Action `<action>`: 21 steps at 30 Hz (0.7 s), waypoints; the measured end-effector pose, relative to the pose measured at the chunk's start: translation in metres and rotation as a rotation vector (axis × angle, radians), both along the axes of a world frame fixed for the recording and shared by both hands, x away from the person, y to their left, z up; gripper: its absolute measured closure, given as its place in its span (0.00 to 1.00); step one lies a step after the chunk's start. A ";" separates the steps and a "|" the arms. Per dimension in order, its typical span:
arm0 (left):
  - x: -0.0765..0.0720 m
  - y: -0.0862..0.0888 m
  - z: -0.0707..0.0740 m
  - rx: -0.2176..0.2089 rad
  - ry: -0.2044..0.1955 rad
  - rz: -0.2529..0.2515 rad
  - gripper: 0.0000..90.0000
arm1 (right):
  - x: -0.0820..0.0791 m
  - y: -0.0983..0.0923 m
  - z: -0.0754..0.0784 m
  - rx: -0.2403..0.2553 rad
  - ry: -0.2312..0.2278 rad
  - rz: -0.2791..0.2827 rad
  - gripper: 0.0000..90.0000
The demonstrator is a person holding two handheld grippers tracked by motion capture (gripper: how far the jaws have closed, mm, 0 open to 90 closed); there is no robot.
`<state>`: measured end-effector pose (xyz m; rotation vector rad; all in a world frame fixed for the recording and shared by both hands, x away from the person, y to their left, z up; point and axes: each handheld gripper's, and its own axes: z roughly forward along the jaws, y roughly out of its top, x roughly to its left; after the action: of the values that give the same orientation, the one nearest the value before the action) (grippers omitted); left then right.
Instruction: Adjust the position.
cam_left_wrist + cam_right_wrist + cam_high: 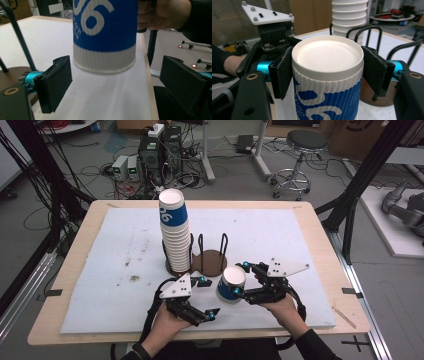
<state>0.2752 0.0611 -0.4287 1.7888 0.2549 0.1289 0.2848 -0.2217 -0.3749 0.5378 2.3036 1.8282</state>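
We hold our right gripper [243, 282] near the table's front edge, jaws clamped and pointing left toward our other hand. Our left gripper [206, 296] sits just beside it, jaws spread wide, forearm entering from below.

I hold two grippers, my left gripper [207, 296] and my right gripper [243, 281], one in each hand. Each gripper has two black jaws, so that makes four jaws. There is one loose paper cup [231, 284] and one tall stack of cups [176, 231] (too many packed together for me to count). I see one round brown cup holder [210, 262] with black wire loops standing up from it; three loops show, and more may be hidden behind the stack. There is one table [320, 234] with one white mat [125, 250] on it. On the floor behind stands one round stool [305, 142].
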 end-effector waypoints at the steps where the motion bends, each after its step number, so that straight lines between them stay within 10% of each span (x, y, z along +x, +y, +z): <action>1: 0.000 -0.002 0.000 -0.003 0.002 -0.008 0.12 | 0.000 0.001 0.000 0.002 -0.002 0.004 0.34; 21: 0.011 -0.019 -0.006 0.001 0.051 -0.076 0.12 | -0.008 0.022 -0.005 0.010 0.023 0.118 0.34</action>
<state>0.2859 0.0418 -0.4346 1.8018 0.2231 0.0300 0.2767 -0.2001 -0.3802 0.4352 2.3908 1.8957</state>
